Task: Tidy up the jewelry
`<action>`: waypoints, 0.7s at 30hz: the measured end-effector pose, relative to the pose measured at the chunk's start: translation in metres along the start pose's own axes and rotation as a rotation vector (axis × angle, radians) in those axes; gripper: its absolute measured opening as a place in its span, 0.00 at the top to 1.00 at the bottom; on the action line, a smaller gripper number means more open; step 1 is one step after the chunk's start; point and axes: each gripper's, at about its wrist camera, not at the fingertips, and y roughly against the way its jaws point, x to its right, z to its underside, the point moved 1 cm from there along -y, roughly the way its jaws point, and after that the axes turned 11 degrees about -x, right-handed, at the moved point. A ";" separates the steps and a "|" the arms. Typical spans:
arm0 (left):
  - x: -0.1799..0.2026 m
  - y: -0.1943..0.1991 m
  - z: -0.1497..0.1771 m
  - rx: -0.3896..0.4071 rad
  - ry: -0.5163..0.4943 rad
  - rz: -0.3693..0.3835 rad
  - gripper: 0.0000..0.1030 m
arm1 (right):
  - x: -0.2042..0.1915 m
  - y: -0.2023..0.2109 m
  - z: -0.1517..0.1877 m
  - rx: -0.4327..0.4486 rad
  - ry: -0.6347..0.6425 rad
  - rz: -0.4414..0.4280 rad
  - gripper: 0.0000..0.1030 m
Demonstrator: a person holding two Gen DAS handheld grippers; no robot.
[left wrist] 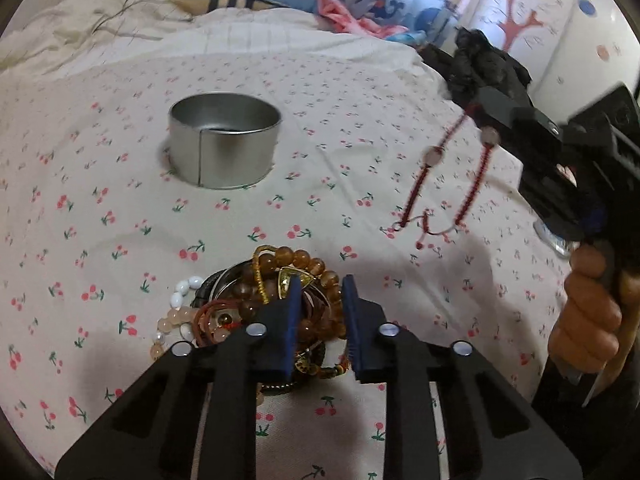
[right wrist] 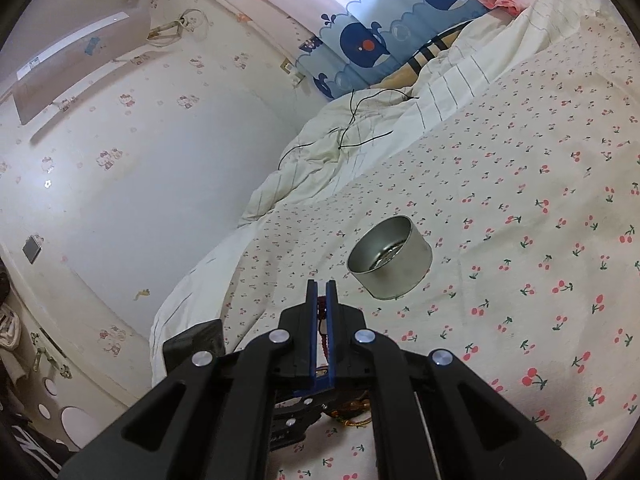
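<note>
A round silver tin [left wrist: 224,144] stands open on the cherry-print bedsheet [left wrist: 360,128]; it also shows in the right wrist view [right wrist: 394,264]. A pile of jewelry [left wrist: 280,300] with amber bead bracelets, white beads and red cords lies just in front of my left gripper [left wrist: 320,292], which is open and hovers over the pile. My right gripper [right wrist: 321,286] is shut on a red cord bracelet [left wrist: 436,184] with pale beads, held in the air to the right of the tin. The cord dangles down toward the sheet.
A crumpled white quilt [right wrist: 340,148] and a blue whale-print pillow [right wrist: 372,40] lie at the far end of the bed. A wall [right wrist: 160,160] runs along the bed's left side. Dark clothing [left wrist: 480,60] lies at the bed's right edge.
</note>
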 end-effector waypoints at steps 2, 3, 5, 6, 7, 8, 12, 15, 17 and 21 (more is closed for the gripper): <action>-0.002 0.004 0.001 0.017 0.020 -0.011 0.84 | 0.000 0.001 0.000 0.002 -0.001 -0.003 0.95; -0.003 0.009 0.002 0.033 0.032 -0.029 0.84 | 0.000 0.001 0.000 0.003 -0.002 -0.005 0.95; -0.008 0.011 0.001 0.034 0.058 -0.048 0.78 | 0.000 0.001 0.000 0.002 -0.005 -0.010 0.95; -0.010 0.012 0.002 0.030 0.067 -0.047 0.66 | 0.000 0.001 0.001 0.001 -0.005 -0.012 0.95; -0.013 0.010 0.001 0.026 0.079 -0.061 0.60 | -0.001 0.001 0.001 0.000 -0.004 -0.014 0.95; -0.015 0.009 0.001 0.023 0.084 -0.076 0.56 | -0.001 0.000 0.001 -0.001 -0.002 -0.015 0.95; -0.013 0.003 -0.001 0.010 0.075 -0.077 0.55 | -0.002 0.000 0.001 0.001 -0.004 -0.014 0.95; -0.010 -0.001 -0.003 -0.011 0.059 -0.068 0.72 | -0.002 0.000 0.002 0.000 -0.006 -0.016 0.95; -0.009 -0.002 -0.001 -0.012 0.046 -0.084 0.89 | -0.001 0.000 0.002 0.000 -0.006 -0.016 0.95; -0.007 0.009 -0.001 0.010 0.044 -0.080 0.98 | -0.001 0.000 0.002 0.002 -0.008 -0.018 0.95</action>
